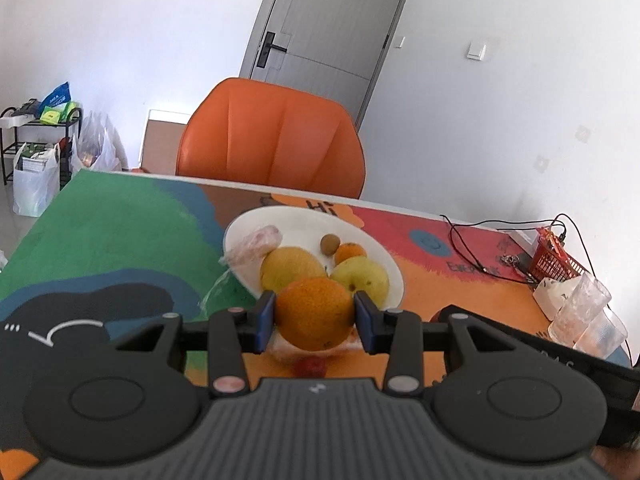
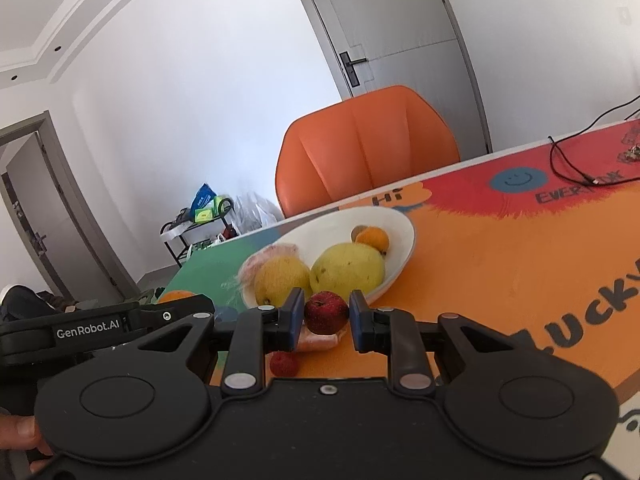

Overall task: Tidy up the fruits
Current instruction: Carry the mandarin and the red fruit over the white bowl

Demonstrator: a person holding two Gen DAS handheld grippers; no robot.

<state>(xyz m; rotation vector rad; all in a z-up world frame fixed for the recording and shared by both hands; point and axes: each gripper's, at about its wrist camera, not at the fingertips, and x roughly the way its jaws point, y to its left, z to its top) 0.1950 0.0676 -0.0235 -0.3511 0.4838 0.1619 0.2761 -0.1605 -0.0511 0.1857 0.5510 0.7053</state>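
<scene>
My left gripper (image 1: 315,316) is shut on a large orange (image 1: 314,312), held just in front of the white plate (image 1: 384,254). The plate holds two yellow fruits (image 1: 290,266), a small orange (image 1: 349,252), a small brown fruit (image 1: 329,243) and a wrapped pink item (image 1: 258,244). My right gripper (image 2: 325,314) is shut on a small red apple (image 2: 326,312), held in front of the plate (image 2: 404,240). A small red berry (image 2: 283,364) and a pale orange item (image 2: 320,342) lie on the mat below it.
An orange chair (image 1: 272,136) stands behind the table's far edge. At the right are plastic cups (image 1: 584,316), a red basket (image 1: 554,260) and black cables (image 1: 472,248). The left gripper's body (image 2: 100,328) shows at the left of the right wrist view.
</scene>
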